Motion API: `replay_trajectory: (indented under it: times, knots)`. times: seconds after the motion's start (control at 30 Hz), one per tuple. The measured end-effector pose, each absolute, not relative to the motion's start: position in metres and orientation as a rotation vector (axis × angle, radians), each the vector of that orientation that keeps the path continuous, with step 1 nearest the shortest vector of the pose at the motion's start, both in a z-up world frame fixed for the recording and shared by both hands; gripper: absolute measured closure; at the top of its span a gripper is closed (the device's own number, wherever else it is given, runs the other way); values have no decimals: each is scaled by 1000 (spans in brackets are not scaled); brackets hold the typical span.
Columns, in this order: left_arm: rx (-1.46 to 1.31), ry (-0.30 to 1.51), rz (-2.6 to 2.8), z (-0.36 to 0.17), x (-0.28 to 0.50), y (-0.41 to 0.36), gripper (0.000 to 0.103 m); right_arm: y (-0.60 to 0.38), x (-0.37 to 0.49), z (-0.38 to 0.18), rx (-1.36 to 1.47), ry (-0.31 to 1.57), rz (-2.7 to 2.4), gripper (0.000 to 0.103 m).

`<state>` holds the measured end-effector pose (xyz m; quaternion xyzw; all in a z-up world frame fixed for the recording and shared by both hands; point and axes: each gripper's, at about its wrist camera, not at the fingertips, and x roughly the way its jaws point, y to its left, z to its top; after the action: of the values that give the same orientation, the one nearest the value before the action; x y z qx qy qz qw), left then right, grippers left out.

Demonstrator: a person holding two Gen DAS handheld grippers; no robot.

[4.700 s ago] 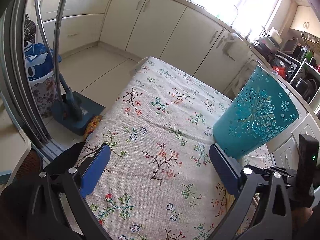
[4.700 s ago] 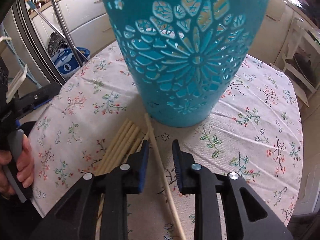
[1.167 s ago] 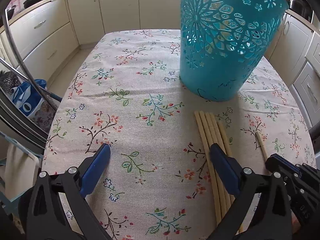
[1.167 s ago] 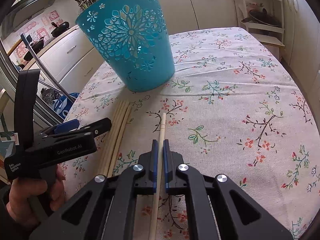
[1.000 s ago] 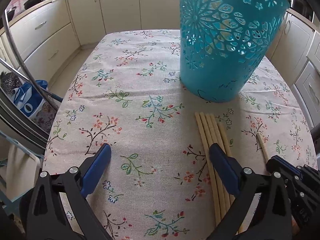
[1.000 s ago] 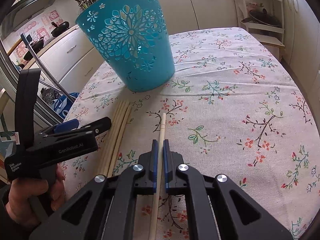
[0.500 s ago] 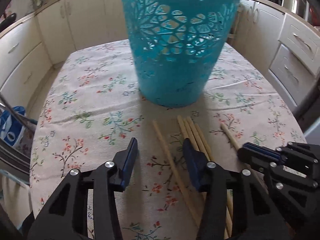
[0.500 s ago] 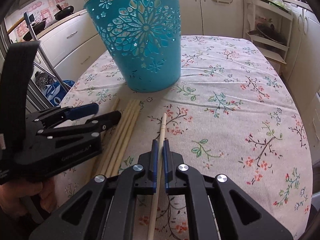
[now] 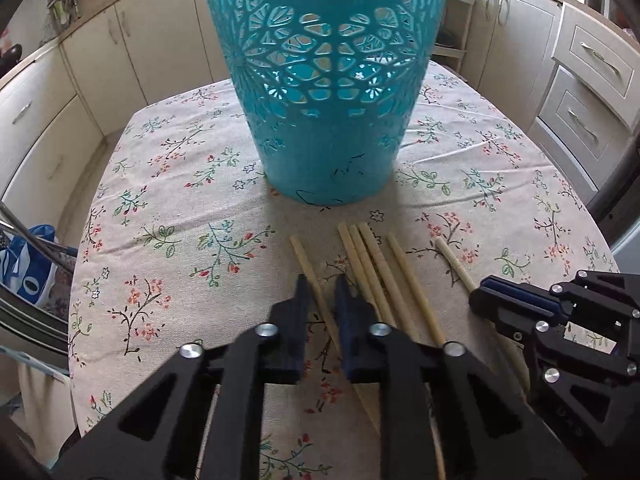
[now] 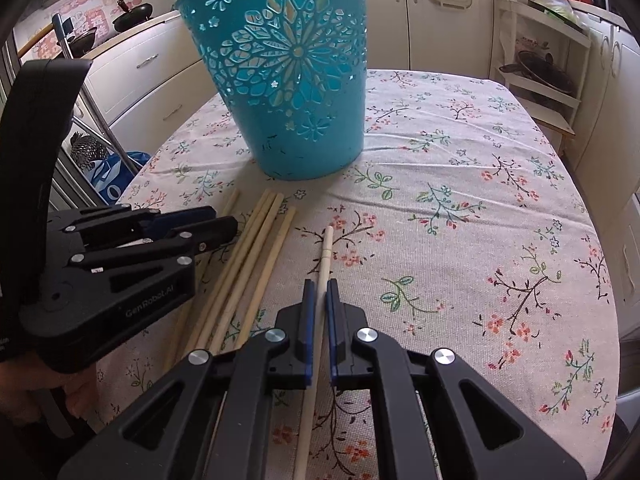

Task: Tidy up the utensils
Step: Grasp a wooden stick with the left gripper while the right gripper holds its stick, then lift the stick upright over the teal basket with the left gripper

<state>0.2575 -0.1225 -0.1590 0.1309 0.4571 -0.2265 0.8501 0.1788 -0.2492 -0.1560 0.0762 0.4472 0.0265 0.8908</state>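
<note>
Left gripper (image 9: 321,290) down low at the near edge of the floral tablecloth (image 9: 168,216), fingers drawn in to a narrow gap around the leftmost chopstick (image 9: 310,270); pads flanking it, contact impossible to confirm. Much narrower than half a second back, and nothing like the wide spread of a second ago. Just beside on the right, the bundle of four chopsticks (image 9: 376,268), lying flat, tips toward the basket.

Right gripper (image 10: 319,298) clamped tight on a paler single chopstick (image 10: 326,248), same pinch as a second ago, stick running forward out of the fingers along the cloth. Apart from the bundle, well to its right.

Further out, teal cutout basket (image 9: 328,92) upright on the cloth, just beyond the chopstick tips, looming larger in the left view than before.

Beyond that, cream cabinets (image 9: 120,44) around the room, a blue bag (image 10: 114,172) on the floor at left.
</note>
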Motion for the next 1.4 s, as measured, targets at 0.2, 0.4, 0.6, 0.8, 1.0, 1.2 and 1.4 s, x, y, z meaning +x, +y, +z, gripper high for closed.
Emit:
replay_trajectory:
  times: [0.2, 0.4, 0.6, 0.8, 1.0, 1.2, 1.4]
  knots:
    - [259, 954, -499, -152, 247, -116, 99, -249, 176, -157, 162, 901, 50, 97]
    - [270, 898, -509, -132, 231, -112, 99, -251, 173, -158, 188, 883, 52, 97]
    - [213, 838, -539, -100, 216, -100, 99, -252, 172, -158, 184, 878, 49, 97]
    - [78, 736, -586, -47, 208, -73, 99, -253, 172, -158, 194, 875, 52, 97]
    - [-21, 634, -599, 2, 210, -53, 99, -254, 171, -157, 200, 873, 55, 97]
    - [-50, 538, -598, 38, 221, -58, 99, -255, 171, -157, 207, 872, 60, 97]
    - [-89, 441, -598, 61, 249, -75, 99, -256, 171, -157, 209, 872, 61, 97]
